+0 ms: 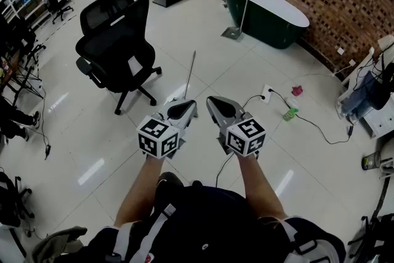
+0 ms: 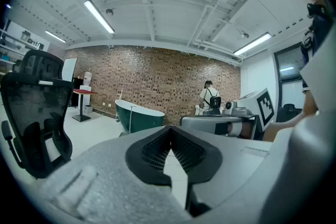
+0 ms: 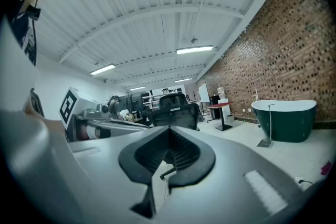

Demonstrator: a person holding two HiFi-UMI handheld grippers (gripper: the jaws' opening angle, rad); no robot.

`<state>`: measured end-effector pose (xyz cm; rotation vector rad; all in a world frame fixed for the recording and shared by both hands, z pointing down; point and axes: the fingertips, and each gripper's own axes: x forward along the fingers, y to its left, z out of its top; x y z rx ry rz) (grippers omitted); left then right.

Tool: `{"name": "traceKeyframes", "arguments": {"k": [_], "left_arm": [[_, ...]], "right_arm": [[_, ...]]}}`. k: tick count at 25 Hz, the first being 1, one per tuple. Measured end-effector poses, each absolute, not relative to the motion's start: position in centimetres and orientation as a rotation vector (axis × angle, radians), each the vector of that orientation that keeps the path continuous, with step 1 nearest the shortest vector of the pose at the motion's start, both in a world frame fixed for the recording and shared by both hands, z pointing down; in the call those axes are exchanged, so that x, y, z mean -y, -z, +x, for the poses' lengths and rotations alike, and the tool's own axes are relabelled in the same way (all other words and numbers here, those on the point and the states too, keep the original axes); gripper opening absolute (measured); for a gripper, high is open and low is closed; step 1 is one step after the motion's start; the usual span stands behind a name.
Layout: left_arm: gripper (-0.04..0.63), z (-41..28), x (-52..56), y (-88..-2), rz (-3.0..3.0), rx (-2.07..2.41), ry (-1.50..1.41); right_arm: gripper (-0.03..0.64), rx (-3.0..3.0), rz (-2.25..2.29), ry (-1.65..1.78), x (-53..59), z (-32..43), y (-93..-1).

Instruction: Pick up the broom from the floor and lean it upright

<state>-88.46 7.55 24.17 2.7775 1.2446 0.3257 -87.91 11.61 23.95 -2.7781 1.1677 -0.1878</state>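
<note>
A thin metal broom handle (image 1: 189, 74) lies flat on the white tile floor, running away from me. Its near end is hidden behind my left gripper (image 1: 184, 109), so I cannot see the broom head. My right gripper (image 1: 215, 105) is held beside the left one, both well above the floor and pointing forward. In the left gripper view the left gripper (image 2: 170, 129) has its jaws pressed together with nothing between them. The right gripper (image 3: 169, 129) is likewise shut and empty in its own view. Neither touches the handle.
A black office chair (image 1: 117, 46) stands to the left of the handle. A dark green bathtub (image 1: 265, 3) sits against the brick wall, with a long-handled tool (image 1: 241, 14) leaning on it. A power strip (image 1: 266, 93), its cable, a green bottle (image 1: 290, 113) and a pink object (image 1: 297, 90) lie at right.
</note>
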Motion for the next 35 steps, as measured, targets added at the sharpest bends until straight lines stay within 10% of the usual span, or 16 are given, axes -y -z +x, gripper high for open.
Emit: {"name": "traceKeyframes", "arguments": {"k": [35], "left_arm": [[0.0,-63.2,-11.9,-28.6,2.534,-1.553,-0.481]], "right_arm": [[0.002,-0.735,-2.941,0.36,-19.0,-65.1,-25.9]]}}
